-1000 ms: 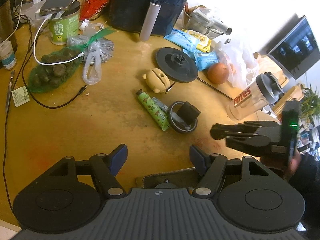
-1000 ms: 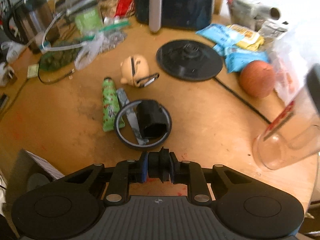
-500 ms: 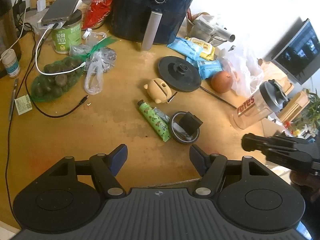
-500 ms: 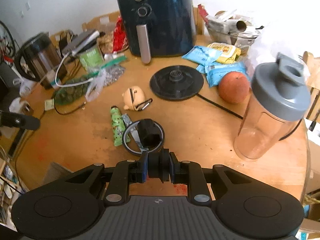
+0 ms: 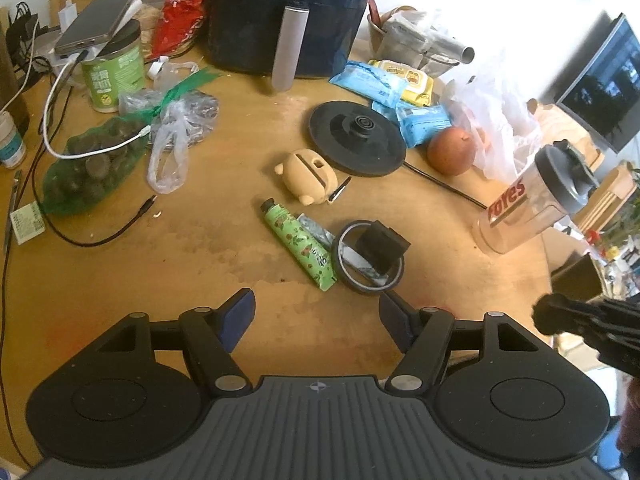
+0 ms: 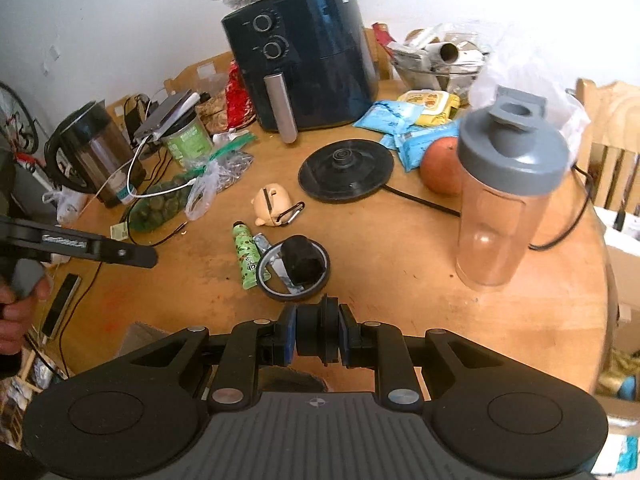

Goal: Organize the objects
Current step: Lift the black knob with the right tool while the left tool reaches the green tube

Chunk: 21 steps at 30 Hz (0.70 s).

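Note:
My right gripper (image 6: 318, 338) is shut on a small black round piece (image 6: 316, 336), held above the table's near edge. Just beyond it lies a black tape ring (image 6: 294, 270) with a black block (image 6: 302, 260) inside, and a green tube (image 6: 245, 256) to its left. My left gripper (image 5: 316, 308) stands open with nothing between its fingers, over bare wood short of the green tube (image 5: 298, 246) and the tape ring (image 5: 370, 256). A beige bear-shaped case (image 5: 308, 176) sits farther back. The right gripper (image 5: 560, 316) shows at the right edge of the left wrist view.
A clear shaker bottle (image 6: 504, 200) with a grey lid stands at the right, a reddish fruit (image 6: 440, 166) and a black kettle base (image 6: 346, 174) behind it. A dark air fryer (image 6: 304, 64), snack packs, a green can (image 5: 114, 76) and a net bag (image 5: 90, 168) crowd the back and left.
My right gripper has pulled back from the tape ring and risen, still shut on the black piece. In the left wrist view it has slid toward the lower right edge. The left gripper drifted a little.

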### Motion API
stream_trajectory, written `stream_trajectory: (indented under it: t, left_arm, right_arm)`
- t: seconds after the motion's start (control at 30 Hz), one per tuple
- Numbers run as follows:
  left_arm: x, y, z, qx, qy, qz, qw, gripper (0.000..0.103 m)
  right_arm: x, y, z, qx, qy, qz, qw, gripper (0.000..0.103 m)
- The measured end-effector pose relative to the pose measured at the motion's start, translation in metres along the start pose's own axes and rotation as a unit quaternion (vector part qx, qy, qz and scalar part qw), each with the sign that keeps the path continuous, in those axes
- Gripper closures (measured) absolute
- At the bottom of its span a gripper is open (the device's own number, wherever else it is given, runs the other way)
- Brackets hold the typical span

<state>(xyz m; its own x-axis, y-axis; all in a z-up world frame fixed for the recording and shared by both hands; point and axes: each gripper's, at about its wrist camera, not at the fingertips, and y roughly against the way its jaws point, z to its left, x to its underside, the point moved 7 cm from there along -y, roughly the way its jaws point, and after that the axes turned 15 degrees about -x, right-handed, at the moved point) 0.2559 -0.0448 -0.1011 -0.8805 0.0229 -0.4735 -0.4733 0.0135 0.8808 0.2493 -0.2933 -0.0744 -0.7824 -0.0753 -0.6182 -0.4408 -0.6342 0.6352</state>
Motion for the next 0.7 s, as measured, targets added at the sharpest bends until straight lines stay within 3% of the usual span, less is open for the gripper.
stream_trajectory:
  t: [0.7]
  left_arm:
    - [-0.030,-0.076,-0.017,-0.039,-0.055,0.015,0.9976,0.035]
  right_arm:
    - [0.013,0.015,-0.003,0.005,-0.047,-0.033,0.998,0.079]
